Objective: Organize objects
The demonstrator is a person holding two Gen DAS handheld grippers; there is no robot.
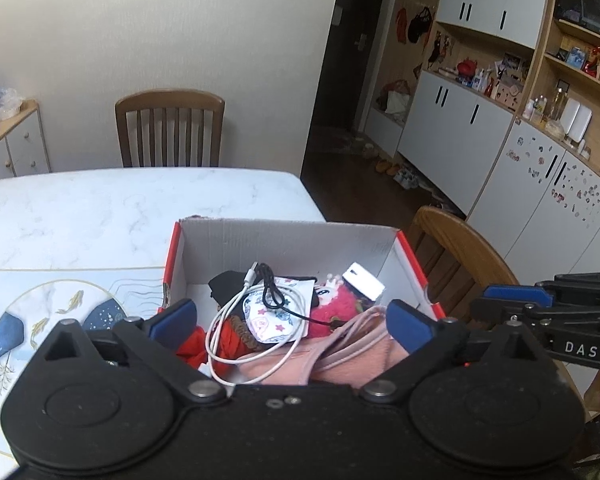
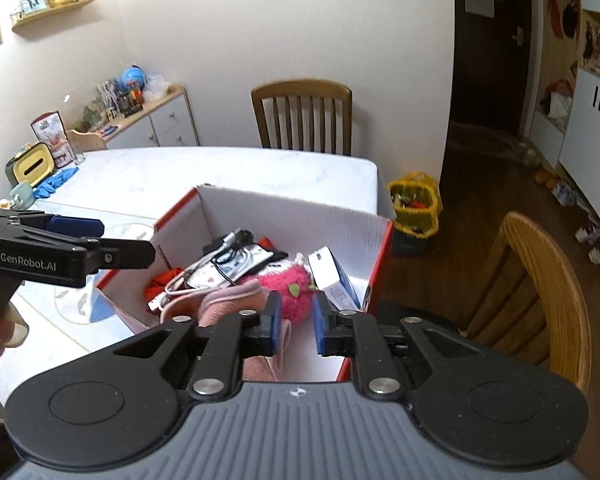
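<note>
A red-edged cardboard box (image 1: 284, 240) (image 2: 300, 216) stands open on the marble table's right end. Inside lie a white cable (image 1: 236, 312), a black cable (image 1: 272, 292), a star-printed mask (image 1: 268, 320), a pink plush toy (image 1: 336, 308) (image 2: 292, 292), a small white-and-blue box (image 1: 366, 282) (image 2: 334, 276), a pink cloth (image 1: 360, 360) (image 2: 228, 300) and a red cloth (image 1: 192, 344). My left gripper (image 1: 292, 320) (image 2: 116, 240) hovers over the box's near side, jaws wide open and empty. My right gripper (image 2: 296, 322) (image 1: 500, 296) hangs above the box's right near corner, jaws narrowly apart with nothing between them.
A fish-patterned mat (image 1: 40, 312) covers the table left of the box. Wooden chairs stand at the far side (image 2: 302, 116) and the right (image 2: 540, 288). A yellow bag (image 2: 416, 204) sits on the floor. A tissue box (image 2: 32, 164), blue gloves (image 2: 56, 180) and a cup (image 2: 22, 194) occupy the far left.
</note>
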